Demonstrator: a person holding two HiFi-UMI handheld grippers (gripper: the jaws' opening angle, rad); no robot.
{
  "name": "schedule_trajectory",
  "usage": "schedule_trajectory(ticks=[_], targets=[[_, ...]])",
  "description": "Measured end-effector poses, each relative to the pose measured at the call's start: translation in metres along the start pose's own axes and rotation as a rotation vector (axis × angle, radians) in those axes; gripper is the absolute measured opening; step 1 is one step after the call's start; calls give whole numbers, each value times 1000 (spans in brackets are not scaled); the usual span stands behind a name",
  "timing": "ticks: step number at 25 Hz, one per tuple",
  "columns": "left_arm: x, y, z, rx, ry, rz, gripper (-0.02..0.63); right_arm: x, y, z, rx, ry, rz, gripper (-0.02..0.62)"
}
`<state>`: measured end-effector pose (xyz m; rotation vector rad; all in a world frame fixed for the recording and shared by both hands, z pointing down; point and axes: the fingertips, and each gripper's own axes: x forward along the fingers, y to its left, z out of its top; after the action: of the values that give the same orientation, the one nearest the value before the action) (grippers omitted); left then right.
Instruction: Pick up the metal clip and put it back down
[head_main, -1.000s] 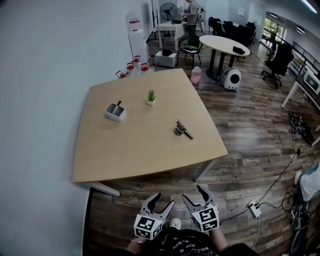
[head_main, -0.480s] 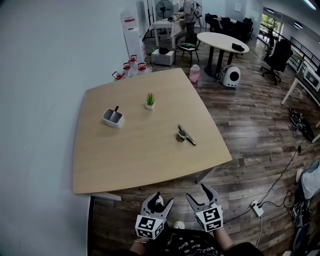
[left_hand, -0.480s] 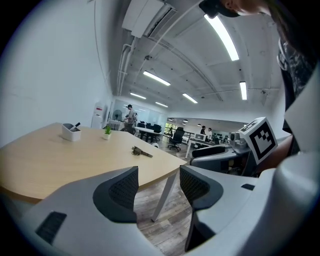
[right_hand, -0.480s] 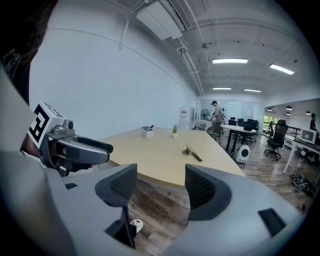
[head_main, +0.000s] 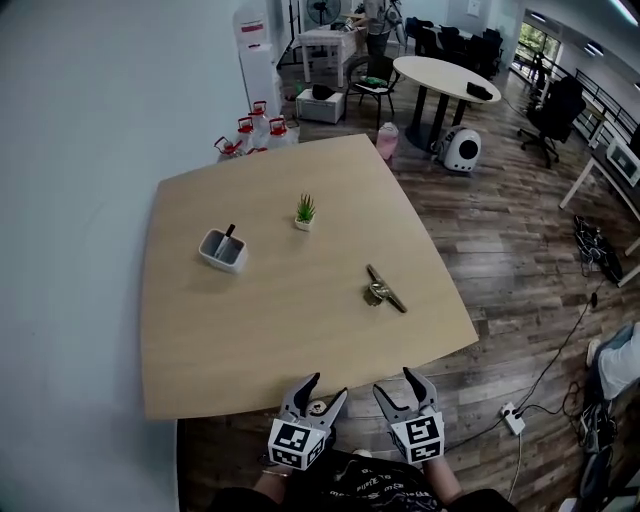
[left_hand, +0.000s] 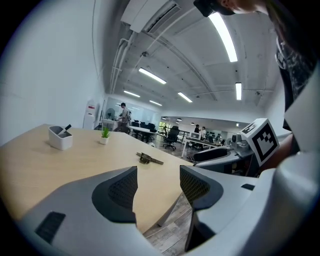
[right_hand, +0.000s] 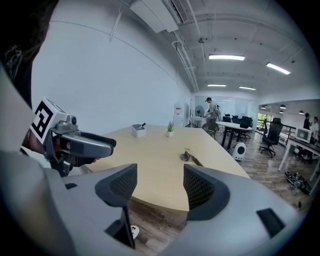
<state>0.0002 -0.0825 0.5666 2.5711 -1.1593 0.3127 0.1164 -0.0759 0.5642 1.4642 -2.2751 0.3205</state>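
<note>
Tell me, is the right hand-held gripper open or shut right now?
Open: the right hand-held gripper has its jaws apart with nothing between them; the metal clip lies on the table ahead.

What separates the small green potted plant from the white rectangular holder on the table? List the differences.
The small green potted plant is narrower than the white rectangular holder. The plant carries spiky leaves; the holder carries one dark leaning stick. The plant stands farther back, the holder farther left. Both stand upright on the wooden table.
</note>
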Motion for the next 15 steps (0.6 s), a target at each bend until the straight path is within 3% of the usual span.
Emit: schedule_trajectory(ticks=[15], targets=[[46, 83, 40, 54, 24, -80, 262, 76, -34, 53, 26, 3, -179, 301]])
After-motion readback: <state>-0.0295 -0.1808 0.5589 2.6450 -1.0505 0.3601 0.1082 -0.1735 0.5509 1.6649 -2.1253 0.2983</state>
